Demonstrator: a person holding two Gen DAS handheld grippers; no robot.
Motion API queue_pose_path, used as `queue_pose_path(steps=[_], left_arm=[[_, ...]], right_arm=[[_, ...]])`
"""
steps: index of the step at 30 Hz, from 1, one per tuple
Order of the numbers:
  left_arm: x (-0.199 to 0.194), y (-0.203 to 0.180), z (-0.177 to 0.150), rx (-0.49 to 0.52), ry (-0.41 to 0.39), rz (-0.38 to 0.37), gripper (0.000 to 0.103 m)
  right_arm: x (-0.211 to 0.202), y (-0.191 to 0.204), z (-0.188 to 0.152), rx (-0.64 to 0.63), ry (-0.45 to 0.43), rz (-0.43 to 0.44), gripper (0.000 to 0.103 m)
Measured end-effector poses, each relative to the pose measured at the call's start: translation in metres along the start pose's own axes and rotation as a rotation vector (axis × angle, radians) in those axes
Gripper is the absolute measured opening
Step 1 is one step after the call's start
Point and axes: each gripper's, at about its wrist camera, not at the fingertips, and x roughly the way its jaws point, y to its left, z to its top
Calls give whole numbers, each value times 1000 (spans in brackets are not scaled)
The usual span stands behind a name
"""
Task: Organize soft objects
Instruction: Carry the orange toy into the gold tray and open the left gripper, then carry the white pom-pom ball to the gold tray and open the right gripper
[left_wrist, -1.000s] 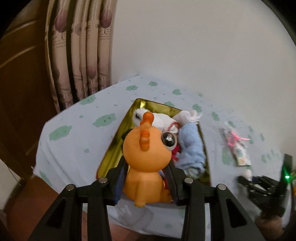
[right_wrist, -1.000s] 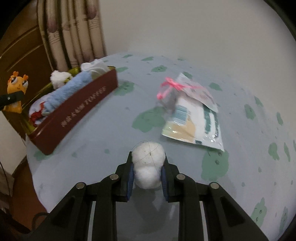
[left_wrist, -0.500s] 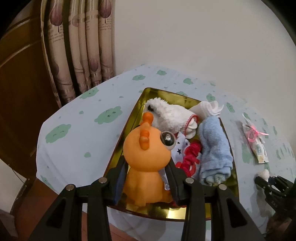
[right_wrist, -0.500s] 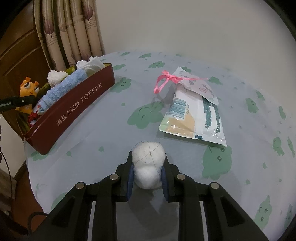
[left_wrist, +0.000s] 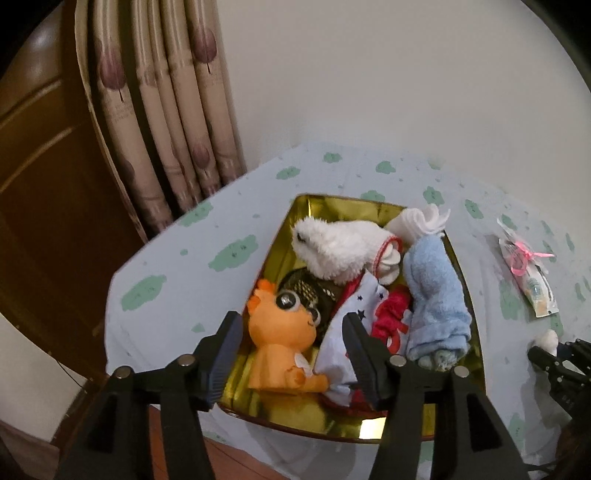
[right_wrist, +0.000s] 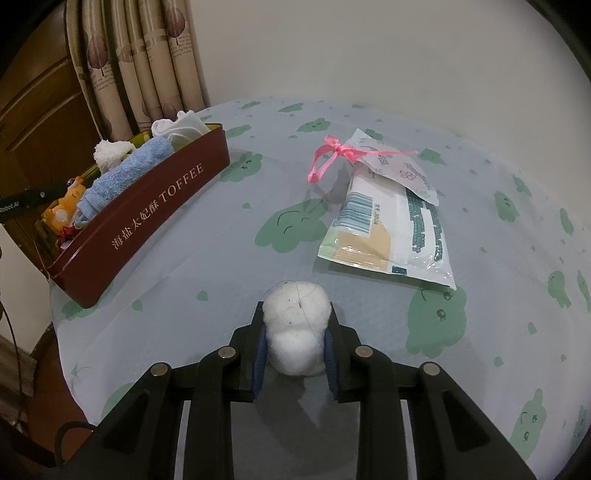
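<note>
Tin (left_wrist: 458, 258) holds orange toy (left_wrist: 282, 343) at 7 o'clock, left gripper (left_wrist: 291, 332) spread wide w/ nothing gripped (prob. just released), right gripper (right_wrist: 295, 334) clamps cotton ball (right_wrist: 295, 328), apparently tin-bound.

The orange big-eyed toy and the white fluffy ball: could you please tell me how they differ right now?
The orange big-eyed toy sits inside the gold-lined toffee tin; the white fluffy ball is outside it, over the tablecloth. The left tool stands open around the toy, while the right tool is shut on the ball. The toy has a face; the ball is featureless. Both look soft.
</note>
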Motion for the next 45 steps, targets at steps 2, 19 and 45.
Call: queue_pose_path(steps=[2, 19, 45], left_arm=[[-6, -1, 2, -1, -9, -5, 58], [-68, -6, -9, -68, 1, -32, 58], [-78, 59, -71, -247, 54, 39, 58]], right_arm=[[0, 0, 0, 0, 0, 1, 25], [2, -1, 1, 8, 13, 17, 25], [-39, 159, 99, -203, -68, 251, 25]])
